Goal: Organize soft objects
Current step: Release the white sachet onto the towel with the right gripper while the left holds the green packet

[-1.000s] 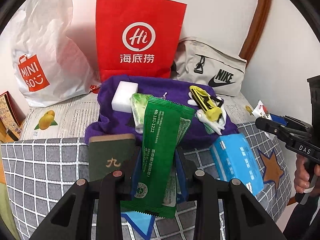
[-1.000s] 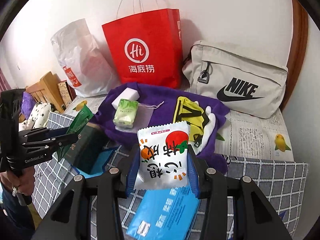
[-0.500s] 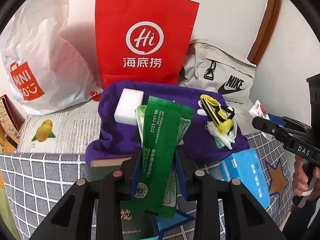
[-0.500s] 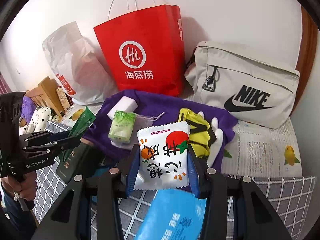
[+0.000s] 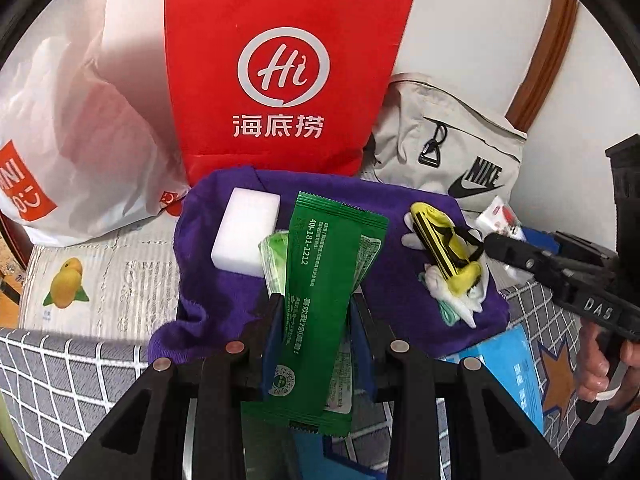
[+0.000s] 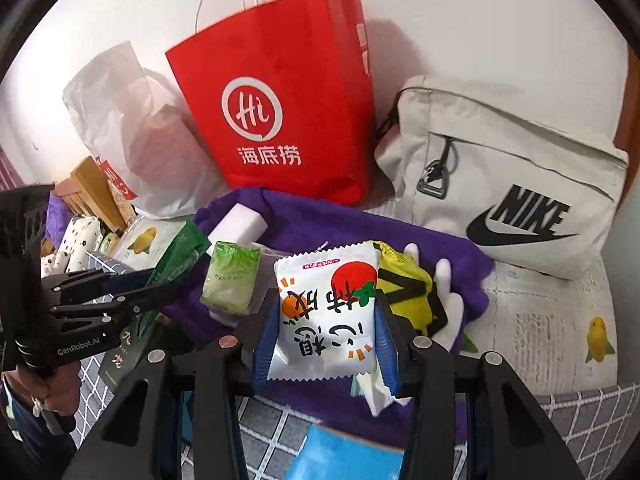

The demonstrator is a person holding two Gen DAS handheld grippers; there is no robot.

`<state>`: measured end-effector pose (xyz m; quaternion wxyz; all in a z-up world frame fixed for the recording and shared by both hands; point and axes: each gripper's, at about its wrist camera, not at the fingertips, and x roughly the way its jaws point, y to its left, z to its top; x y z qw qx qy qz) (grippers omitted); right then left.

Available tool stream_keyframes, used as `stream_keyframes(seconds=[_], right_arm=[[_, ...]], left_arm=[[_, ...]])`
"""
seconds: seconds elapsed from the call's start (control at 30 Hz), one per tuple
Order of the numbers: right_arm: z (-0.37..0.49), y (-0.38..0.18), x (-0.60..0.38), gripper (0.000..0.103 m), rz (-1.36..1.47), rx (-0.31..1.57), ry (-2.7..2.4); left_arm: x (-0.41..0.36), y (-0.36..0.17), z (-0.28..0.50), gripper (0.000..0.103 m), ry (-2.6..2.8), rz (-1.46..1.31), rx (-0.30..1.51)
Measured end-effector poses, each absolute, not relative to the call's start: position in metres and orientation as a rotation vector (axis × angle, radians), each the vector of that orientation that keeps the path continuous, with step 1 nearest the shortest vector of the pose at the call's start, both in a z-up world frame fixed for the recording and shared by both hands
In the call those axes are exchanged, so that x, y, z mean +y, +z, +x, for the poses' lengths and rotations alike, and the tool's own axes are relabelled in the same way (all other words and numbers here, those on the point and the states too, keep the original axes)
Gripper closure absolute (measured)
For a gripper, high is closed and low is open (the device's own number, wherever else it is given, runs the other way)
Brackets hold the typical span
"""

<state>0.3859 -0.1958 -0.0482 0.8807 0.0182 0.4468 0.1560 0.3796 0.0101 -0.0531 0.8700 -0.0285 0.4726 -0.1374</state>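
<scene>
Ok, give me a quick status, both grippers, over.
Left gripper shut on green packet. Right gripper shut on white snack packet. Both over purple towel; red bag behind.

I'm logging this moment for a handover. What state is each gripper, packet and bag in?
left gripper: shut on green sachet
green sachet: held upright
right gripper: shut on white snack packet
white snack packet: held, sealed
red paper bag: standing
Nike bag: zipped, leaning on wall
purple towel: spread, rumpled
white sponge: lying on towel
</scene>
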Motion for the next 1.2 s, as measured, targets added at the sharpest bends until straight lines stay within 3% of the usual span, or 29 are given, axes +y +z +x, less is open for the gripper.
stream_keyframes(seconds=[0.37,0.73,1.03,1.2], right_arm=[[0.414,-0.101,-0.168,0.059,-0.007,1.086,0.393],[0.420,-0.115,-0.158,0.055,-0.054,1.127,0.431],[0.417,-0.114,-0.157,0.040,-0.054,1.111,0.473],[0.417,-0.114,-0.156,0.039,-0.061,1.113,0.471]], left_arm=[[0.008,-0.066,0.405,0.072,-0.277,-0.057,1.019],[0.003,-0.075,0.418,0.072,-0.294,-0.072,1.043],[-0.004,-0.079,0.425,0.072,-0.306,-0.070,1.056],[-0.003,-0.079,0.424,0.072,-0.303,-0.066,1.061]])
